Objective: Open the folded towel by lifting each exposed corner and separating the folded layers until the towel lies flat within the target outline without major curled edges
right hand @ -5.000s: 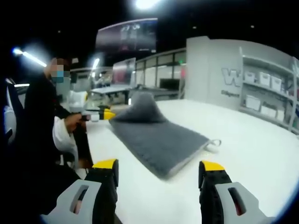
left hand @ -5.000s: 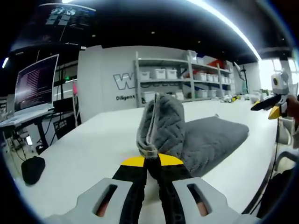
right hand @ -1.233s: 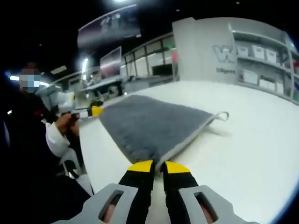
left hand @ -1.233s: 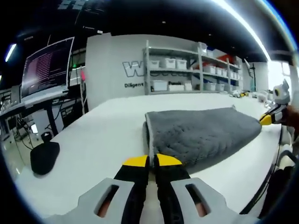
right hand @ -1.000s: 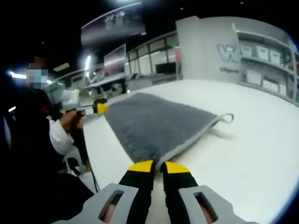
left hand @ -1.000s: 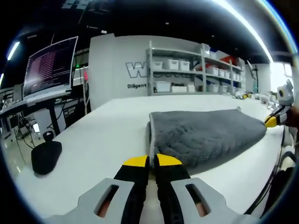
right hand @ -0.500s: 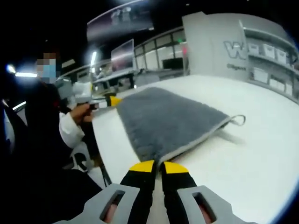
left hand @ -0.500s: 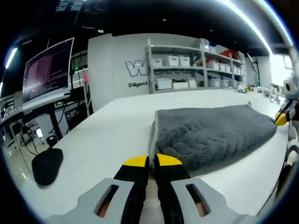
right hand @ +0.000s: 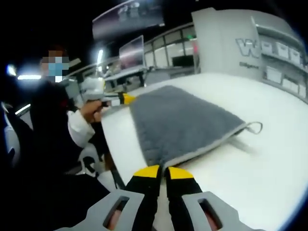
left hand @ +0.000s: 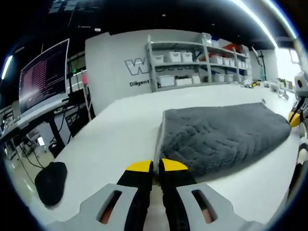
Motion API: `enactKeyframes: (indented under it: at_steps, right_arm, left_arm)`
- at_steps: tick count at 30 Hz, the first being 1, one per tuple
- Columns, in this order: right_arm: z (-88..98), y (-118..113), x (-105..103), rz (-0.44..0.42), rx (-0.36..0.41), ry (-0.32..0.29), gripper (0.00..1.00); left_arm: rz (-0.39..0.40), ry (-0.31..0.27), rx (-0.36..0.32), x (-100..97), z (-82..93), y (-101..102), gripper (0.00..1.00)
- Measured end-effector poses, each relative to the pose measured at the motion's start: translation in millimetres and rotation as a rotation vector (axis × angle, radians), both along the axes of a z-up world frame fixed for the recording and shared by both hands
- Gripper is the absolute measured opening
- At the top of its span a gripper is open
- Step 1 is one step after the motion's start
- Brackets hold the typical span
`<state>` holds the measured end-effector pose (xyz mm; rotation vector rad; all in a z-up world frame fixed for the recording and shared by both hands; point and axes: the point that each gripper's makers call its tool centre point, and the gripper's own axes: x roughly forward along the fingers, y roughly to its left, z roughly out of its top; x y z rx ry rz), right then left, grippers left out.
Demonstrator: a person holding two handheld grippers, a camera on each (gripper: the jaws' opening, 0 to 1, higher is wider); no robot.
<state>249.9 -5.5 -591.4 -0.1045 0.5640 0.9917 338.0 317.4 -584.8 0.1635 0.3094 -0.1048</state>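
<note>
1. Towel [left hand: 221,134], grey and quilted, lies spread on the white tabletop [left hand: 120,139]; its hanging loop [right hand: 255,127] sticks out at one corner.
2. Left gripper [left hand: 153,167] has its jaws closed together at the towel's near corner; whether cloth is pinched, I cannot tell.
3. Right gripper [right hand: 161,171] is likewise closed at another corner, grip unclear.
4. A person's hand [right hand: 91,109] holds the left gripper.

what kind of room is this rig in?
Likely a lab or workshop with storage. A long white table holds the gray towel, metal shelving with white bins lines the lettered back wall, and a monitor showing text sits on a side desk.
</note>
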Motion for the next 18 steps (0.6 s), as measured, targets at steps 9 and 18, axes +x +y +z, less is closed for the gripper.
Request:
enactKeyframes:
  at_steps: [9,18]
  right_arm:
    - [-0.2,11.1,-13.3,0.04,0.006,0.039,0.01]
    - [-0.6,21.5,-25.8,0.086,0.006,0.052,0.01]
  left_arm:
    - [-0.033,0.055,0.038,17.1,-1.3,2.4,0.06]
    - [-0.06,0.099,0.055,28.0,-1.8,4.3,0.06]
